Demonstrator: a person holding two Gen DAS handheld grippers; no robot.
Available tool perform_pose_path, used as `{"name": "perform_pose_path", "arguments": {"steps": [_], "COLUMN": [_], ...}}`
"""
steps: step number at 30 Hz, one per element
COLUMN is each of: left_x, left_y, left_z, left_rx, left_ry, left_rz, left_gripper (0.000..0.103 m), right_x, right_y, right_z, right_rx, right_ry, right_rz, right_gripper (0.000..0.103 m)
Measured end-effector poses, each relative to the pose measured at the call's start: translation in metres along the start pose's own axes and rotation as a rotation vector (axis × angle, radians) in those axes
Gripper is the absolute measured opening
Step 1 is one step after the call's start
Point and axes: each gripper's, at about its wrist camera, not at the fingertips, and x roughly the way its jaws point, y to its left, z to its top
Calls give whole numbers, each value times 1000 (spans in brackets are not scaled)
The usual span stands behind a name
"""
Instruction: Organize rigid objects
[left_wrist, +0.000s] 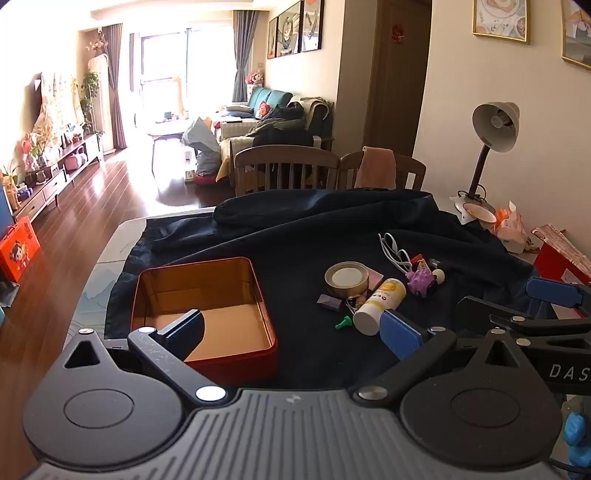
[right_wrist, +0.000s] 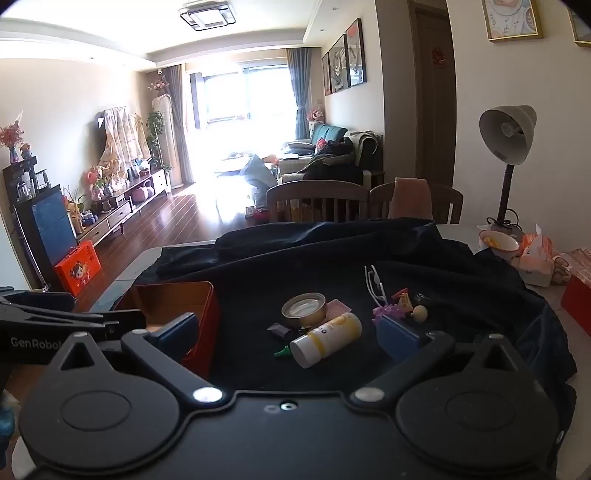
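An open red tin box (left_wrist: 207, 295) with an orange inside stands empty on the dark cloth at the left; it also shows in the right wrist view (right_wrist: 199, 314). A pile of small objects lies to its right: a round tin (left_wrist: 347, 278), a yellow and white bottle (left_wrist: 378, 304) on its side, a purple block (left_wrist: 328, 302), a green pawn (left_wrist: 341, 322), a purple spiky toy (left_wrist: 421, 282) and white glasses (left_wrist: 395, 251). My left gripper (left_wrist: 293, 332) is open and empty, above the box's near right corner. My right gripper (right_wrist: 288, 338) is open and empty, just short of the bottle (right_wrist: 327, 338).
A dark cloth (left_wrist: 332, 221) covers the table. A desk lamp (left_wrist: 491, 147), a bowl (right_wrist: 498, 240), a tissue pack (right_wrist: 535, 258) and a red box (left_wrist: 561, 254) stand at the right. Two wooden chairs (left_wrist: 288, 170) are behind the table.
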Motion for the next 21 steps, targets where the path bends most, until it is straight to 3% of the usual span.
{"name": "perform_pose_path", "arguments": {"steps": [21], "left_x": [-1], "left_y": [0], "left_z": [2], "left_rx": [27], "left_ry": [-28], "left_rz": [-18], "left_gripper": [102], "right_x": [-6], "right_y": [2], "right_z": [6], "right_rx": [3], "right_ry": [-3], "right_rz": [-8], "right_gripper": [103]}}
